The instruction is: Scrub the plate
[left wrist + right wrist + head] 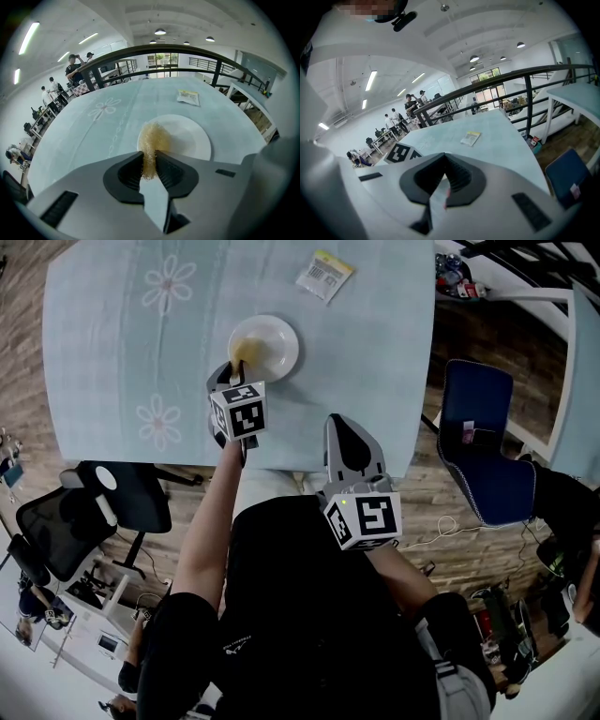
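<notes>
Plate (277,343): white, round, flat on the pale blue counter (112,352), near its middle. Left gripper (149,157): jaws clenched on a yellow fibrous scrub pad (152,138), pad touching the plate's left part, over the rim. Right gripper (444,157): jaws closed together, nothing between them, held at the counter's near edge, well apart from the plate. Small packet (324,276): flat on the counter beyond the plate, toward the far right side.
</notes>
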Tool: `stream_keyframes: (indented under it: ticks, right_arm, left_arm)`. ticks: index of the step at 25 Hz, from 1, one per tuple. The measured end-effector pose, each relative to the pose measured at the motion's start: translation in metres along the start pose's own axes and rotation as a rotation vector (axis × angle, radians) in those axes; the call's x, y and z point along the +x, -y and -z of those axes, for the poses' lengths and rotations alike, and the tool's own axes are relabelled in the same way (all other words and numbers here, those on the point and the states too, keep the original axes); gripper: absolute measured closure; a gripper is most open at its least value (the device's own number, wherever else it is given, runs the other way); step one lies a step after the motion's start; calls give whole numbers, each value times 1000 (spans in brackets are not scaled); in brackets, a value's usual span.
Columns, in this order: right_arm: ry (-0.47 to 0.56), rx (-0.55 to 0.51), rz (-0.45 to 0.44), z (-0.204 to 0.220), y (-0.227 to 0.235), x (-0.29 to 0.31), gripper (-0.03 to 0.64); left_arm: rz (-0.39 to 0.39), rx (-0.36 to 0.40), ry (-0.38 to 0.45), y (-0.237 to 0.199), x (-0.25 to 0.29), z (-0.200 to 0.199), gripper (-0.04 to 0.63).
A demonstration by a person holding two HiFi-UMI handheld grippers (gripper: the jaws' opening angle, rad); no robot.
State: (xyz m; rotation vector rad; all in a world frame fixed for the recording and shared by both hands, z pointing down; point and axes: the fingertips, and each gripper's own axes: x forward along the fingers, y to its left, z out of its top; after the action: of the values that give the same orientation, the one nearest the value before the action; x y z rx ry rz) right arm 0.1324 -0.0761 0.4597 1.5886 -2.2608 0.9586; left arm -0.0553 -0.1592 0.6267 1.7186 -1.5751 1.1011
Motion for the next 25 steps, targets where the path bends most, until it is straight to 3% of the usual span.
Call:
stream_keyframes:
  ticks: [13, 25]
  right_arm:
    - [-3, -17, -7, 2, -6, 0, 607]
    - [1, -13, 3, 3, -6, -3, 607]
  left_arm:
    - [-65, -16, 27, -34, -9, -2, 515]
    - [27, -23, 44, 3, -47, 26, 515]
